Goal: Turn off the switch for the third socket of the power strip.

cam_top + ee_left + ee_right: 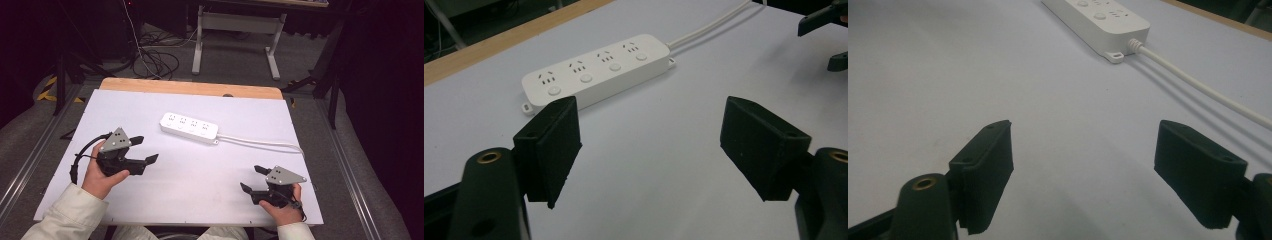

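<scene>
In the high view, the white power strip (189,128) lies in the upper middle of the frame on the white table (200,195), its cable (260,143) running to the right edge. The left gripper (143,149) is at lower left and the right gripper (250,179) at lower right, both with jaws spread and empty.

In the left gripper view, the strip (596,74) sits in the upper centre, well ahead of the wide jaws, nothing between them. I judge a grip across the smooth housing could slip, or push the strip away.

In the right gripper view, the strip (1098,22) is at the top and the cable (1198,82) crosses the right side; it could snag a jaw.
</scene>
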